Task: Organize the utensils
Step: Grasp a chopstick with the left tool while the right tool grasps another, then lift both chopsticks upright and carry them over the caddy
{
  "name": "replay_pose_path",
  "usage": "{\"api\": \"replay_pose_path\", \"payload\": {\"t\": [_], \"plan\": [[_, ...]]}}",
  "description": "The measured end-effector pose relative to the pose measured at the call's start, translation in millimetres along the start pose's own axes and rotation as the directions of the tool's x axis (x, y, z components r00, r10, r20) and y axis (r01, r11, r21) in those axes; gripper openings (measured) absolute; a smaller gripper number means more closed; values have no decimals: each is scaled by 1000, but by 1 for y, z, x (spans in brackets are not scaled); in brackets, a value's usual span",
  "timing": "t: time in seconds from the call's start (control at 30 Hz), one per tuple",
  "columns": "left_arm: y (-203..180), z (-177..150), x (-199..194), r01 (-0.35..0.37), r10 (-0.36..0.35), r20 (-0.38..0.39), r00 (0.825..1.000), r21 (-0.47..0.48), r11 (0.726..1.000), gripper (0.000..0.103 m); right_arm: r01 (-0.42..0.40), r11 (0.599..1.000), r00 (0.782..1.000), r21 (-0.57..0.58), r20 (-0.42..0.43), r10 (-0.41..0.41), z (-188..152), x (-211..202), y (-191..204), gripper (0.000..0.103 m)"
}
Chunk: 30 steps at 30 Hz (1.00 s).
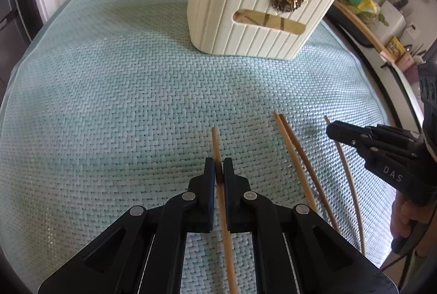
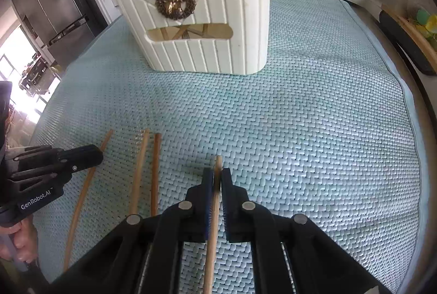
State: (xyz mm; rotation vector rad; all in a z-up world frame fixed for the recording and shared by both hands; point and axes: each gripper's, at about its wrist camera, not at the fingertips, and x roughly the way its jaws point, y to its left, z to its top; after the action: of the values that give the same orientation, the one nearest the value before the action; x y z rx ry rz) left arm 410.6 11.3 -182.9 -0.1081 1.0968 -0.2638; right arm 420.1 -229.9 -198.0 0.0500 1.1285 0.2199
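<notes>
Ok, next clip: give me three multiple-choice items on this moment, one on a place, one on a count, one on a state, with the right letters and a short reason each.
1. Where does the cream holder stand?
A. on the woven green mat
B. on the floor
C. inside a drawer

2. How many chopsticks lie loose on the mat between the two claws?
A. none
B. two
C. five

3. What is the left claw doing?
A. standing wide open over bare mat
B. shut on a chopstick
C. gripping the holder

Answers:
1 A: the holder's base sits on the mat at its far side.
2 B: a pair lies side by side between the claws; the right claw is shut on another stick.
3 B: the stick runs straight between the closed fingers.
</notes>
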Motion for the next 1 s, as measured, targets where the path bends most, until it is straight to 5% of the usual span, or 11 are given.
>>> {"api": "replay_pose_path", "payload": {"t": [0.23, 0.6, 1.0], "plan": [[1, -2, -63, 55, -52, 128, 990, -22, 998, 4, -62, 997, 989, 46, 140, 55, 0, -62, -9, 6], [-11, -12, -167, 75, -71, 340, 938, 0, 997, 4, -104, 994, 938, 28, 335, 89, -27, -166, 2, 6], [-25, -23, -196, 92, -95, 415, 905, 28, 995, 3, -54, 998, 886, -26, 460, 60, -40, -218, 20, 6]]}}
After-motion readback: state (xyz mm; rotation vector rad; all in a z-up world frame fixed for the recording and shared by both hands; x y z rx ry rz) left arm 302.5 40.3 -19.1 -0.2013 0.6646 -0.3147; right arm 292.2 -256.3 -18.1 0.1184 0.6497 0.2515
